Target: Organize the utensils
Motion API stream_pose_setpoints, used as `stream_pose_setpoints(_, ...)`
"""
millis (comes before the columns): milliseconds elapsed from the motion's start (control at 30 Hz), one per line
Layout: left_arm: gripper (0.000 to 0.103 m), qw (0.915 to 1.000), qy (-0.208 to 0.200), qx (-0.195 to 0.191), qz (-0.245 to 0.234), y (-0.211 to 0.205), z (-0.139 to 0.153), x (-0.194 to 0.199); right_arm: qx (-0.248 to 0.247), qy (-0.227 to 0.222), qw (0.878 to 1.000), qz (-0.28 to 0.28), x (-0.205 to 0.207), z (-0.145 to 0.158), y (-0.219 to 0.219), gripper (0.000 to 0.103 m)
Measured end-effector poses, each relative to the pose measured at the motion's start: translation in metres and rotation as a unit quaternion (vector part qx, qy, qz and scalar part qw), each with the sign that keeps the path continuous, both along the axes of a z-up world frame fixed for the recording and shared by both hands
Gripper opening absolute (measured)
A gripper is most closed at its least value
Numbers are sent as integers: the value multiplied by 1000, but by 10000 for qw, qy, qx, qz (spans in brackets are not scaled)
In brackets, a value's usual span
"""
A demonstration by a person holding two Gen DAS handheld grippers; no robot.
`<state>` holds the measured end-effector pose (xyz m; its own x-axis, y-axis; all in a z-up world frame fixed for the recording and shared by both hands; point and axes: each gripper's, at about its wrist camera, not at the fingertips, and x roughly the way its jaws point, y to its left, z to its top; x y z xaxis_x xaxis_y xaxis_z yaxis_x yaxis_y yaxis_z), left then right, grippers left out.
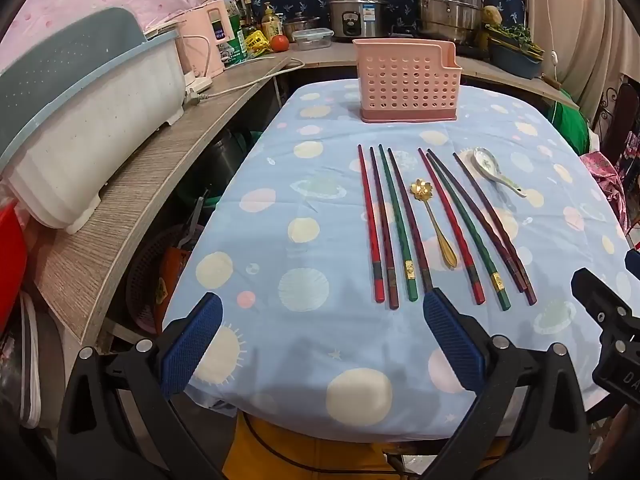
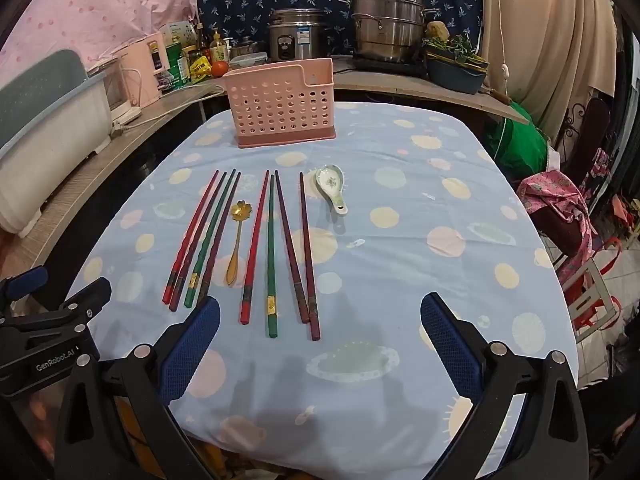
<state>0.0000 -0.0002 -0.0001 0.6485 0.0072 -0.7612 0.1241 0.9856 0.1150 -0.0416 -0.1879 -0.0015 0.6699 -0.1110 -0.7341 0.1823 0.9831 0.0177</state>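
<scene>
Left hand-held gripper [image 1: 322,312] is spread wide, nothing between its fingers, hovering over the near-left part of the worktop [image 1: 280,240]. Right hand-held gripper [image 2: 320,312] is equally wide and empty, over the near-right part.

Chopsticks lie flat in two groups of four: left group [image 1: 386,224], right group [image 1: 472,224], thick ends toward the near edge. Gold spoon [image 1: 434,224] lies between the groups, bowl pointing away. Ceramic spoon [image 2: 332,188] sits just right of the right group's far tips, apart from them.

Pink basket [image 1: 406,80] stands upright at the far edge of the worktop, well apart from the utensils (open cloth between them).

Room: the right half of the worktop is bare cloth out to the right edge in the right wrist view. The left edge drops to a gap, then a wooden shelf [image 1: 132,200] carrying a dish rack [image 1: 88,120]. In the left wrist view, the left gripper's right finger [image 1: 448,332] overlaps the nearest chopstick end; whether it touches, cannot tell.
</scene>
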Motion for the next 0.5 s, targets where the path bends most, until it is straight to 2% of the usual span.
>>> stream_pose_setpoints(500, 96, 10000, -44, -12, 17, 2, 2, 0, 21, -43, 10000, -10, -1, 0, 0, 96)
